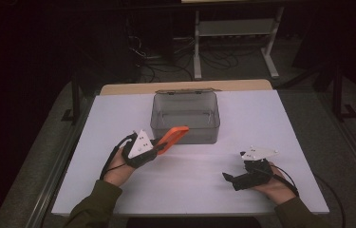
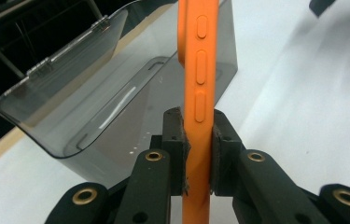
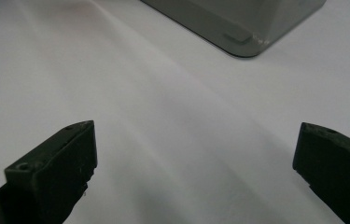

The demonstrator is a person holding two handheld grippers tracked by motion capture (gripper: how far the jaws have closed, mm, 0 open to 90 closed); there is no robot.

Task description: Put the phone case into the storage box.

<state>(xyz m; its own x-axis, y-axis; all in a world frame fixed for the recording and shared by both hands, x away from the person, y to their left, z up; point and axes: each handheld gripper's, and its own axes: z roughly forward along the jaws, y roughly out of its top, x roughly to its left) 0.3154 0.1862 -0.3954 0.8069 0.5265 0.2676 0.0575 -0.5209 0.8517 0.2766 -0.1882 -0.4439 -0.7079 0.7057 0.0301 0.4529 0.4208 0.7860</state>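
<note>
An orange phone case (image 1: 173, 137) is held edge-on in my left gripper (image 1: 159, 146), whose pads press both sides of it. The left gripper view shows the orange phone case (image 2: 197, 70) with its side buttons, rising from between the pads (image 2: 178, 154). It hangs just in front of the near wall of a clear grey plastic box (image 1: 185, 114), open at the top, hinged lid at the back. My right gripper (image 1: 228, 177) rests low over the table at the front right. In its own view the right gripper (image 3: 193, 154) stands open, jaws wide apart over bare white table.
The white table (image 1: 261, 118) has a wooden strip along its far edge. A corner of the grey box (image 3: 242, 28) shows in the right gripper view. Beyond the table stand a white frame and cables on a dark floor.
</note>
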